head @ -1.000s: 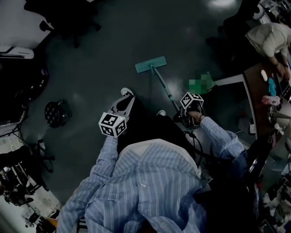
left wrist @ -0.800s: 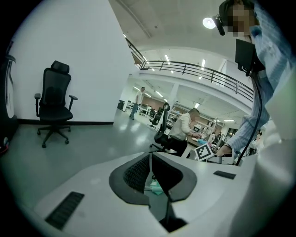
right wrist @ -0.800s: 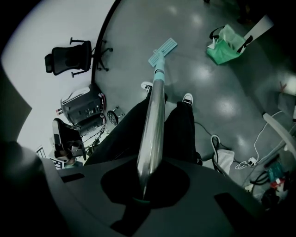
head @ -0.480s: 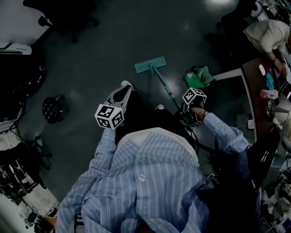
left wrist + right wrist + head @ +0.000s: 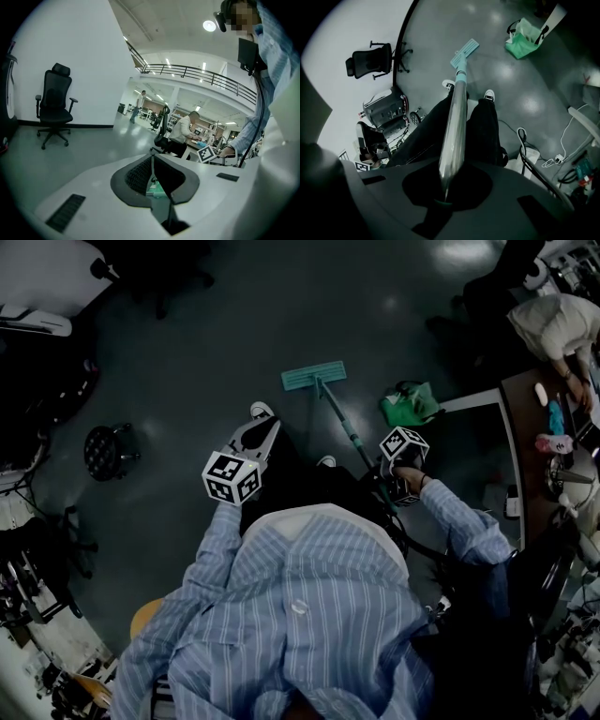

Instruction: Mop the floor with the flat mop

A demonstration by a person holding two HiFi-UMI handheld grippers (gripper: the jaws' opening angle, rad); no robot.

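Note:
The flat mop's teal head [image 5: 314,378] lies flat on the dark floor ahead of my feet, and it also shows far down the right gripper view [image 5: 465,50]. Its metal pole [image 5: 345,424] slants back to my right gripper [image 5: 392,480]. That right gripper [image 5: 443,197] is shut on the pole [image 5: 456,117] near its upper end. My left gripper [image 5: 257,434] hangs left of the pole, apart from it, above my left shoe. In the left gripper view its jaws [image 5: 152,176] meet at the tips with nothing held.
A green bag [image 5: 410,402] sits on the floor right of the mop, next to a table leg. A brown table [image 5: 525,427] with a seated person [image 5: 562,324] is at the right. A wheeled stool base [image 5: 108,451] stands left. An office chair [image 5: 54,105] stands by the wall. Cables [image 5: 576,154] trail behind me.
Almost nothing: the mop head, the pole and both grippers stay in about the same places, with only a slight shift of the view.

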